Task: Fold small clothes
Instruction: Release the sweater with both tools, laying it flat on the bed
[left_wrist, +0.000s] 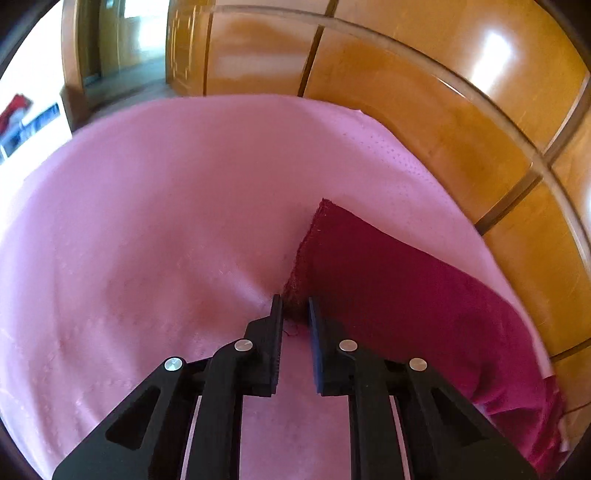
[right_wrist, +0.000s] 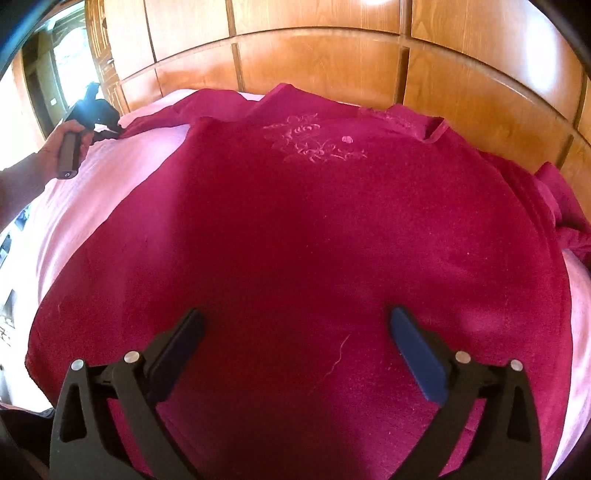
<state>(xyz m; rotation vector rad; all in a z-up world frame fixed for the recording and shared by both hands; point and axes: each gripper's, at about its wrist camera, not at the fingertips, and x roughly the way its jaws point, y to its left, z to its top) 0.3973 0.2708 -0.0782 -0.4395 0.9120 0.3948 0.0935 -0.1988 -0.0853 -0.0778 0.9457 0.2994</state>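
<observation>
Left-wrist view, left to right. Item: pink bed cover (left_wrist: 147, 206), carrying surface, spread smooth, fills most of the frame. Item: left gripper (left_wrist: 295, 314), jaws drawn nearly together, pinching the frayed tip of a sleeve cuff on the crimson garment (left_wrist: 406, 295). The sleeve runs from the pinch toward the right edge of the bed, where it bunches. Wooden panelling (left_wrist: 443, 110) stands behind.

Right-wrist view, left to right. Item: a hand (right_wrist: 70, 144) at the far left corner of the bed, holding that left gripper (right_wrist: 110, 129) at the end of the outstretched sleeve. Item: crimson garment (right_wrist: 295, 221), a long-sleeved top lying flat, covering most of the bed. Embroidered motif (right_wrist: 314, 142) faces up. Neckline sits at the far edge by the panelling; hem at the near edge. Long axis of the body: near to far. The second sleeve lies crumpled at the right edge. Item: right gripper (right_wrist: 295, 328), fingers (right_wrist: 413, 350) spread wide above the hem region, holding nothing.

Handling note, judged: step in hand appears to be the first sleeve fold. Keep the pinch firm, carry the cuff low across the chest toward the opposite shoulder, crease along the side seam. Right gripper might steady the body cloth so it does not drag.
</observation>
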